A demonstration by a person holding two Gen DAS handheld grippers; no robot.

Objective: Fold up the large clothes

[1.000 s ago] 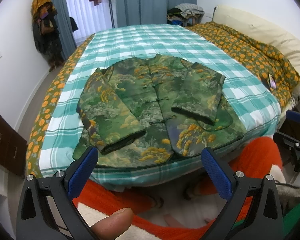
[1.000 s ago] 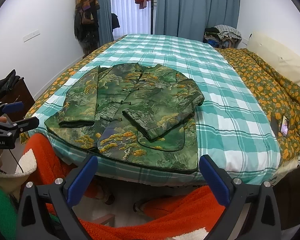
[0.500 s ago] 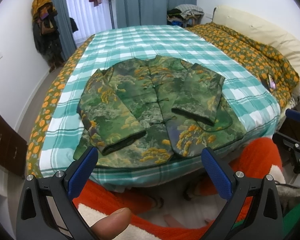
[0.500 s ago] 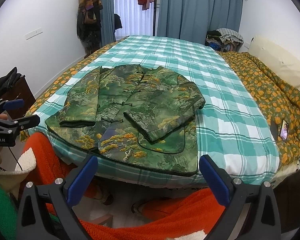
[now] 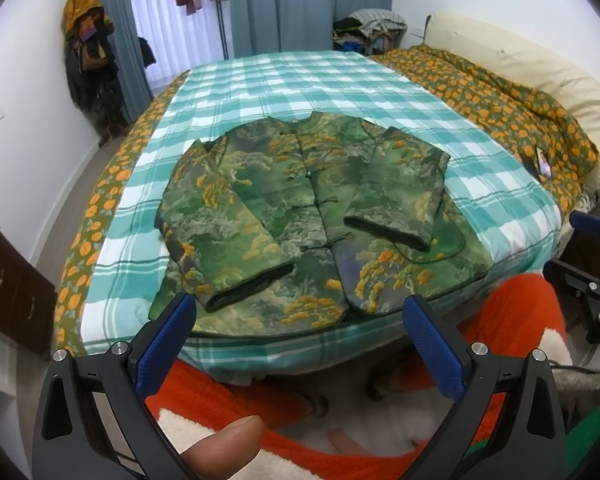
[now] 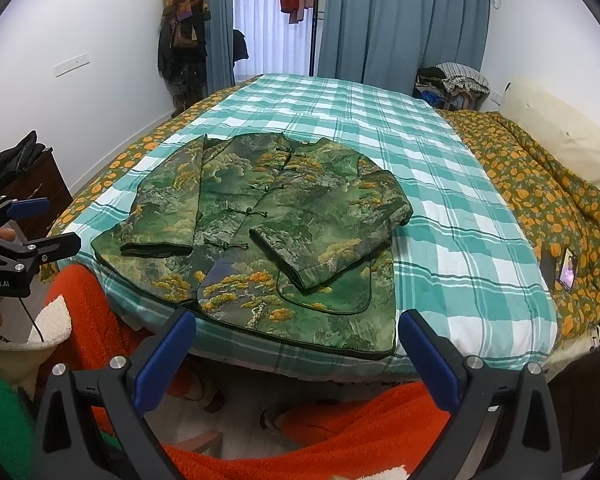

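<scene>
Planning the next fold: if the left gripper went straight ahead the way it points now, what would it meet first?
Probably the near hem of the green brocade jacket at the bed's front edge. The left gripper is open and empty, with nothing else ahead; depth is hard to judge through the fisheye.

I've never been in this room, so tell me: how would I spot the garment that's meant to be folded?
Find the big bed with the teal and white checked cover. Near its foot lies a green jacket, front up, both sleeves folded in across its chest. Its gold and green landscape print and knotted front fastenings set it apart from the orange-flowered quilt alongside.
</scene>
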